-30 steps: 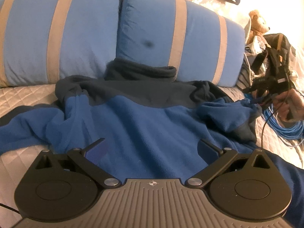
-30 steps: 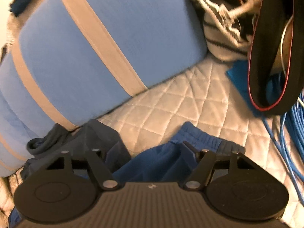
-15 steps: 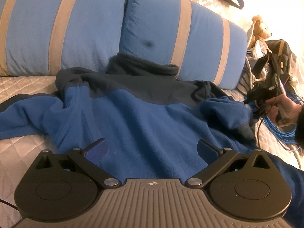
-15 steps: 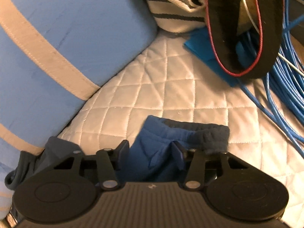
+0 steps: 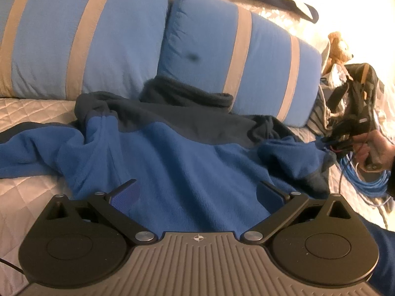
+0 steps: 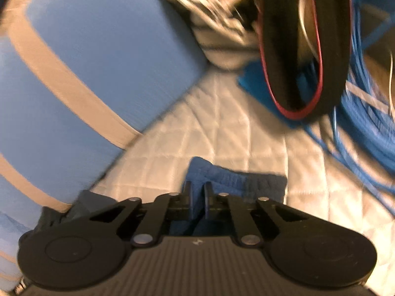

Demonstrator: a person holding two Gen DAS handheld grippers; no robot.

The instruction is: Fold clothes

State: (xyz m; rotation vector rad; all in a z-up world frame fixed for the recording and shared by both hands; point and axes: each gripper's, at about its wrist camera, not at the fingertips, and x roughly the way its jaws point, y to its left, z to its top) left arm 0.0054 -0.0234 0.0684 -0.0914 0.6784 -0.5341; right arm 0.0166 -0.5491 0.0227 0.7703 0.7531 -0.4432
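A blue fleece pullover [image 5: 185, 153] with a dark grey yoke and collar lies spread on the quilted bed, its collar against the pillows. My left gripper [image 5: 195, 182] hangs open over the pullover's body, nothing between its fingers. At the far right a hand [image 5: 375, 148] holds my right gripper [image 5: 330, 140] at the end of the bunched right sleeve. In the right wrist view that gripper [image 6: 197, 185] has its jaws closing tight on the blue sleeve cuff [image 6: 237, 180], the pads pressing the cloth. The view is blurred.
Two blue pillows with tan stripes [image 5: 74, 37] [image 5: 246, 56] stand behind the pullover. A coil of blue cable [image 6: 365, 113], a black strap with red edging [image 6: 333, 49] and a teddy bear [image 5: 338, 46] crowd the right. White quilt [image 6: 222, 123] lies beyond the cuff.
The right gripper's jaws have gone from wide apart to pinched on the sleeve cuff, and its view has swung and blurred. The left gripper has hardly moved and stays open.
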